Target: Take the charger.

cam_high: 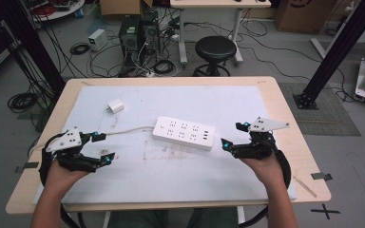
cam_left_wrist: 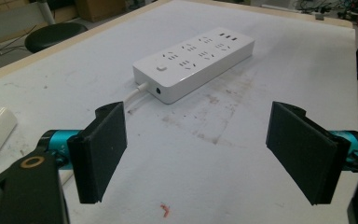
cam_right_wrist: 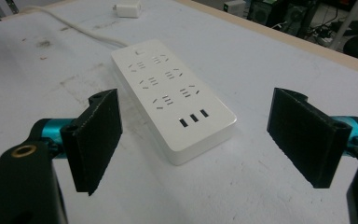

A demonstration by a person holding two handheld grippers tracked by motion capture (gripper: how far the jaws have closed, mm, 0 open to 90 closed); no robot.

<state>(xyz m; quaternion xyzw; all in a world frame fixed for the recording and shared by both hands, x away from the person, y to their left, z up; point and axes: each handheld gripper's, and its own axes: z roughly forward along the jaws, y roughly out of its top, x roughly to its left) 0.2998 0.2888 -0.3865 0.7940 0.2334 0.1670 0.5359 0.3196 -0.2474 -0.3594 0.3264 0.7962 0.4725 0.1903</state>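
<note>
while both the left gripper and right gripper stand with jaws wide apart and empty, the white rigid plastic power strip lies flat mid-table between them. judged light, stiff, smooth-sided — likely slippery; best taken across its narrow width, away from the white cable end.

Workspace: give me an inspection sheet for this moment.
Surface: white mat on a wooden table, stained near the middle.
Job's things: power strip lying flat; white charger apart from it.
Clutter: nothing seen.
Grippers: left gripper and right gripper both open, empty, flanking the strip.
Cables: strip's white cord runs left.
Surroundings: black stool, computer towers, tangled floor cables.
</note>
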